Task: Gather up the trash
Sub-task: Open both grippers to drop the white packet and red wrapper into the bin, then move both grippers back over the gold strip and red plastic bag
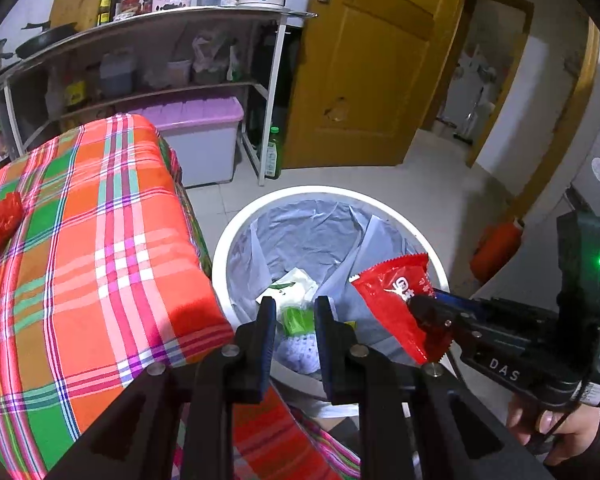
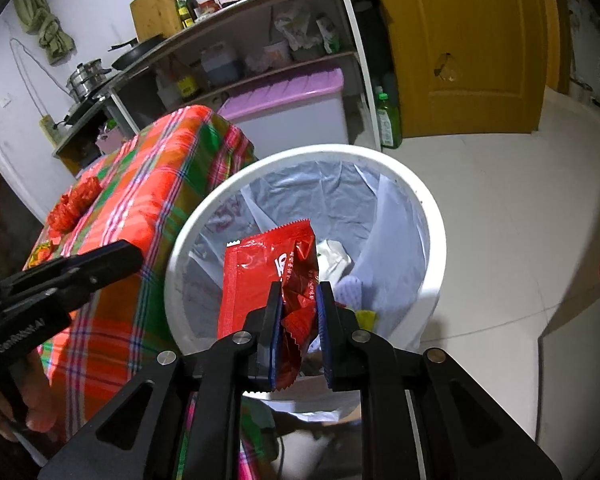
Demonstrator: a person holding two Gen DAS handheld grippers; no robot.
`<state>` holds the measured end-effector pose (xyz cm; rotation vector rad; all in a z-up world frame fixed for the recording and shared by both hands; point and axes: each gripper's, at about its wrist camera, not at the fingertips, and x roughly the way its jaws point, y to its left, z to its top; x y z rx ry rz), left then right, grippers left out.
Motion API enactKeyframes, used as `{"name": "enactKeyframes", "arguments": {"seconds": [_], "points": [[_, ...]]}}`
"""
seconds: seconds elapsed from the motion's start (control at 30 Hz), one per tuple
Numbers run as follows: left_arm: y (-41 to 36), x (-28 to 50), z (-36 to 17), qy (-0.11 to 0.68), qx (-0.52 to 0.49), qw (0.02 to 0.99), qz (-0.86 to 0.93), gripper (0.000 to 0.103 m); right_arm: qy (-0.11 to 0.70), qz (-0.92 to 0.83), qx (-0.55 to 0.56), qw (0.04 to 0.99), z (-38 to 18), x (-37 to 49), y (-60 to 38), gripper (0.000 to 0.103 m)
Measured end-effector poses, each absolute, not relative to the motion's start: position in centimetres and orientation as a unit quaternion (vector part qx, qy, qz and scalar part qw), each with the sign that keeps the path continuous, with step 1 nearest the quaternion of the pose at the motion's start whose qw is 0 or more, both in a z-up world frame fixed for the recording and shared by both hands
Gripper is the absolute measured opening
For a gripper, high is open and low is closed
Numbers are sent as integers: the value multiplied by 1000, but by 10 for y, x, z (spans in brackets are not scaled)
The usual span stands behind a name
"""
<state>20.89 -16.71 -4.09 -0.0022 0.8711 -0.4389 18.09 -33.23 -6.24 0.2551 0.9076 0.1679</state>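
Note:
A white trash bin (image 1: 236, 232) (image 2: 432, 216) with a grey liner stands on the floor beside the plaid-covered table (image 1: 100, 240) (image 2: 148, 200). My right gripper (image 2: 299, 292) (image 1: 420, 308) is shut on a red snack wrapper (image 2: 268, 272) (image 1: 396, 292) and holds it over the bin's opening. My left gripper (image 1: 296, 308) (image 2: 112, 256) is open and empty above the bin's near rim. Green and white trash (image 1: 296, 292) lies inside the bin. Another red crumpled wrapper (image 1: 0, 224) (image 2: 74, 204) lies on the table.
A metal shelf rack (image 1: 272, 92) with bottles, a kettle and a purple-lidded box (image 1: 204, 140) stands behind the table. A green bottle (image 1: 274, 152) sits on the floor by a yellow wooden door (image 1: 360, 72). An orange object (image 1: 496, 248) lies on the tiled floor at right.

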Motion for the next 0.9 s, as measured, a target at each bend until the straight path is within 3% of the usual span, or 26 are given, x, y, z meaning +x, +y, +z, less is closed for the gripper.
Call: {"name": "enactKeyframes", "arguments": {"seconds": [0.13, 0.27, 0.9], "points": [[-163, 207, -38, 416, -6, 885, -210, 19, 435, 82, 121, 888, -64, 180, -331, 19], [-160, 201, -33, 410, -11, 887, -209, 19, 428, 85, 123, 891, -59, 178, -330, 34], [-104, 133, 18, 347, -30, 918, -190, 19, 353, 145, 101, 919, 20, 121, -284, 34]]}}
